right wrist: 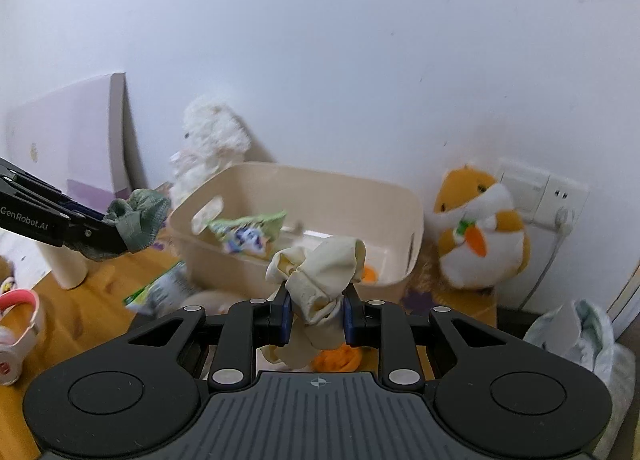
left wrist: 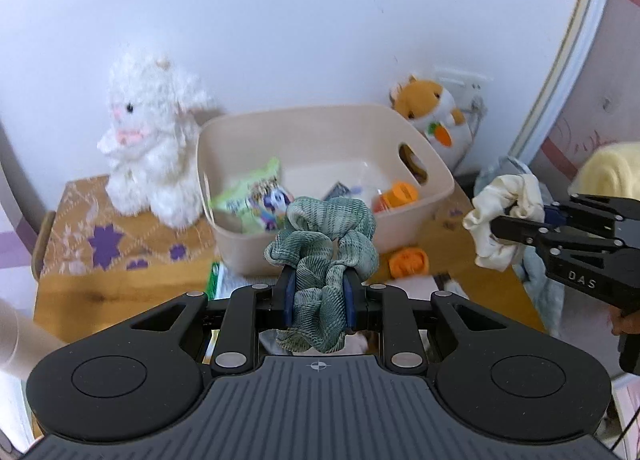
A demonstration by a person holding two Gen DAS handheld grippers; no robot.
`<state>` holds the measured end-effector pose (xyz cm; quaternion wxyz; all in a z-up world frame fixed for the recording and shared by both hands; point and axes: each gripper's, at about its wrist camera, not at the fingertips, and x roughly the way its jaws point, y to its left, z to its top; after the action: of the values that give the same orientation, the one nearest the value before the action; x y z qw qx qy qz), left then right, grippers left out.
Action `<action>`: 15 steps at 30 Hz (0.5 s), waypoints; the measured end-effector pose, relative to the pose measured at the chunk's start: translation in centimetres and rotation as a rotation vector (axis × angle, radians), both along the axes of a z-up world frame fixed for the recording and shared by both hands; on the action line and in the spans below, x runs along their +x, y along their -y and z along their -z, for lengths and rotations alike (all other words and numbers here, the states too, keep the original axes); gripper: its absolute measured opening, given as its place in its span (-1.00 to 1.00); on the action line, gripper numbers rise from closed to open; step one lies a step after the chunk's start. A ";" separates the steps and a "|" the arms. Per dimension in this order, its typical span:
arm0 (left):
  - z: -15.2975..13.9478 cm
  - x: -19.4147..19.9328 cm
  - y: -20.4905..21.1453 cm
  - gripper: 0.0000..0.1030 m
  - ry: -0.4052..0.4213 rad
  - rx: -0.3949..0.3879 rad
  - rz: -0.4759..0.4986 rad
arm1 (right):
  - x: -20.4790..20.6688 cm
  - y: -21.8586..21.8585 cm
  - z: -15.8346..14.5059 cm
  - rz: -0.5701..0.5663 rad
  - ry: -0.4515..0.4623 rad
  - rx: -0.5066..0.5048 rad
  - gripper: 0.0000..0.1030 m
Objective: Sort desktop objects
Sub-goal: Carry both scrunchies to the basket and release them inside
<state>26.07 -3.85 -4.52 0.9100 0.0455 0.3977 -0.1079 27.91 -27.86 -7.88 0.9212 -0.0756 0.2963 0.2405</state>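
Left gripper [left wrist: 319, 292] clamped on a green scrunchie [left wrist: 326, 256], blue pads pressing its bunched fabric from both sides, jaws narrowed to the cloth's thickness. Scrunchie held clear of the surface [left wrist: 120, 296], in front of the near wall of a beige bin [left wrist: 436, 195].

Right gripper [right wrist: 315, 314] likewise closed on a cream scrunchie [right wrist: 320, 280], fabric pinched between the pads and spilling above and below them. In the left wrist view, the cream scrunchie off to the bin's right side, above the surface's right edge.

Bin toward the back of the surface, near the wall. Inside: a light green snack packet [left wrist: 256, 195] against the left wall, an orange-capped item [left wrist: 400, 195] toward the right wall, other small things too blurred to tell.

White plush bunny [left wrist: 148, 139] upright at the back left corner, just beside the bin. Orange and white hamster plush [right wrist: 480, 227] at the back right corner, by a wall socket [right wrist: 556, 191].

Orange scrunchie [left wrist: 409, 263] lying on the surface just in front of the bin's right end. Green-edged packet [right wrist: 160, 294] lying near the bin's left front corner. Pink and white headphones [right wrist: 20, 324] near the left edge, beside a cream cup [right wrist: 70, 264]. Patterned cloth with purple flowers [left wrist: 104, 244] under the bunny.
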 end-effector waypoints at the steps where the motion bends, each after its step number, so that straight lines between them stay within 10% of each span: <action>1: -0.1 0.4 0.1 -0.54 0.010 0.003 0.000 | 0.5 0.1 -0.2 0.006 0.008 -0.002 -0.56; 15: 0.5 8.3 2.5 -0.54 0.066 0.061 -0.045 | 7.7 -0.6 -0.5 0.072 -0.024 0.033 -0.55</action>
<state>34.39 -6.35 -5.02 0.9230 0.0679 0.3716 -0.0735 35.56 -27.28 -7.33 0.9269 -0.0469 0.3057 0.2127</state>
